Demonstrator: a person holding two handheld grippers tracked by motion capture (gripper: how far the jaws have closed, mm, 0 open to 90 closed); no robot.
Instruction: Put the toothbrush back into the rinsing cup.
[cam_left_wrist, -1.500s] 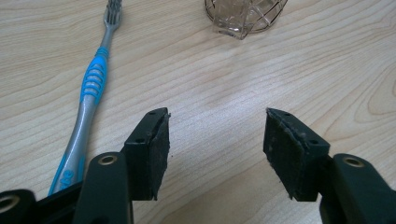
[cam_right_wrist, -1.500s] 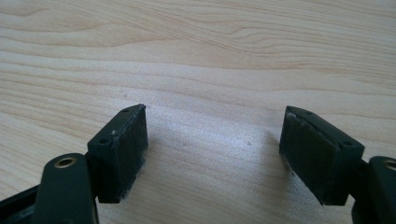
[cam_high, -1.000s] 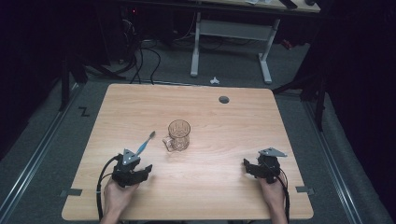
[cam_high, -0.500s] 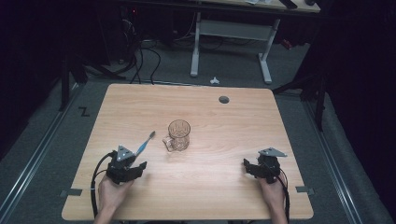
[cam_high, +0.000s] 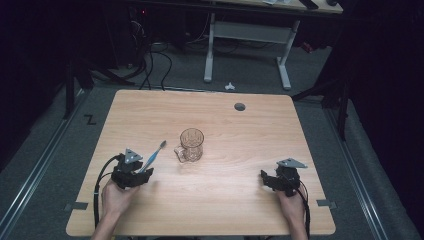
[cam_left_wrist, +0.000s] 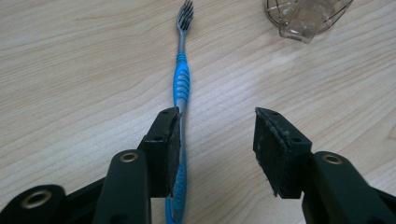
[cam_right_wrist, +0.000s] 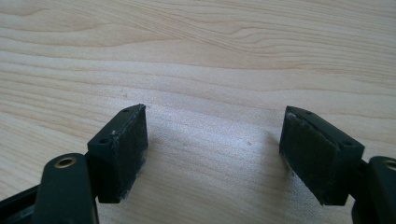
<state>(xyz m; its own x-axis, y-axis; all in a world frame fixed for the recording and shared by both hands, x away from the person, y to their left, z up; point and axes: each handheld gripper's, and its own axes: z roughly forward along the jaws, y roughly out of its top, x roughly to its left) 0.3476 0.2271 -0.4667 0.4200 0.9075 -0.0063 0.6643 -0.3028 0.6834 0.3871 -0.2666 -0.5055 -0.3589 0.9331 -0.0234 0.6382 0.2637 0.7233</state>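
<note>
1. Plainly going for the toothbrush (cam_left_wrist: 181, 79) with the left gripper (cam_left_wrist: 217, 116); lined up along the handle so that the pads can pinch it across its thin width.
2. Middling-wide at the jaws, having just been closing; handle already between them, close against one pad and well clear of the other; no grip yet.
3. Lying flat on the table (cam_high: 240, 200), that toothbrush, bristle end pointing away from the hand toward the mug (cam_high: 191, 145); near the mug but apart from it; probably meant to go in there, judging by how the two are set.
4. Standing upright near the middle of the table, mouth open upward, handle turned to the toothbrush's side; ready to take something lowered in from above.
5. Resting low near the table's right front, the right gripper (cam_right_wrist: 215, 116); wide at the jaws, with bare wood between them; likely parked out of the way, or held ready to steady the mug.
6. Next, likely: finishing the squeeze low on the handle, leaving the long bristle end free to swing up; some risk of nudging the handle sideways, being met by one pad first.
</note>
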